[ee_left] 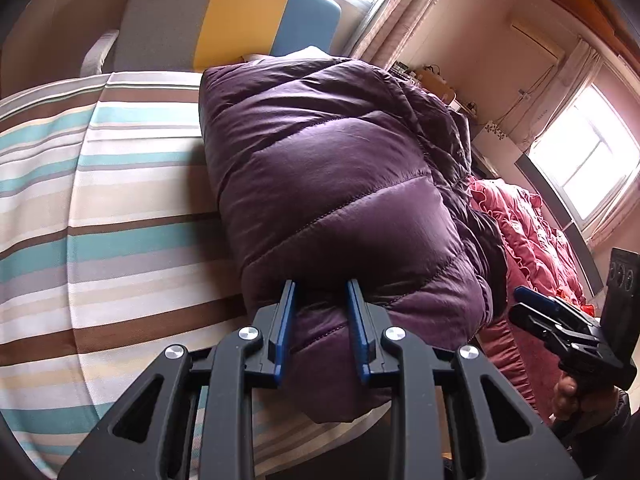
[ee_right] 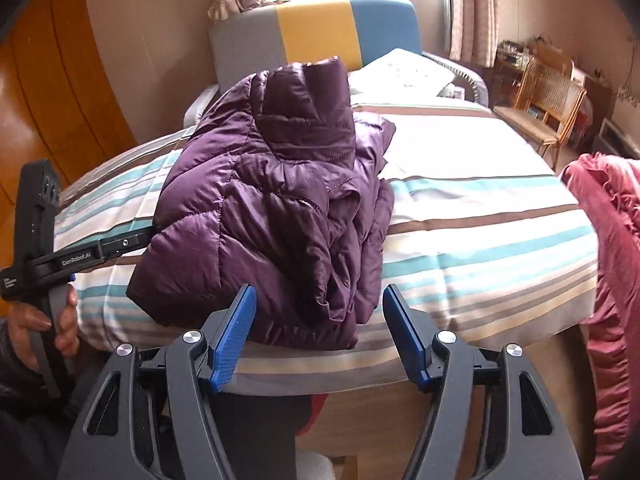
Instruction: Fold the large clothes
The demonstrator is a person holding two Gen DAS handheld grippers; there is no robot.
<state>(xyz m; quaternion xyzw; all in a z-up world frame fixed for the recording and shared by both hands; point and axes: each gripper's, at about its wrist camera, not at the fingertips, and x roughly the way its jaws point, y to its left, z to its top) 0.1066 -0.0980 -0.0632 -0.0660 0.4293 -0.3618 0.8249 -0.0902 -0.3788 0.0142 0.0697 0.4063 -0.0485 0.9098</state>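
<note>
A purple quilted down jacket (ee_left: 332, 184) lies folded in a thick bundle on the striped bed sheet (ee_left: 120, 220). My left gripper (ee_left: 321, 286) is shut on the jacket's near puffy edge, with fabric bulging between its blue pads. In the right wrist view the jacket (ee_right: 272, 200) sits near the bed's front edge, a sleeve laid over its top. My right gripper (ee_right: 319, 294) stands open just before the jacket's near hem, its pads clear of the fabric. The right gripper (ee_left: 518, 302) also shows at the right of the left wrist view, held by a hand.
A pink ruffled quilt (ee_right: 612, 240) is piled at the bed's right side. A grey, yellow and blue headboard (ee_right: 316, 36) and a white pillow (ee_right: 400, 72) are at the far end. A wicker chair (ee_right: 548, 96) stands beyond the bed's right edge.
</note>
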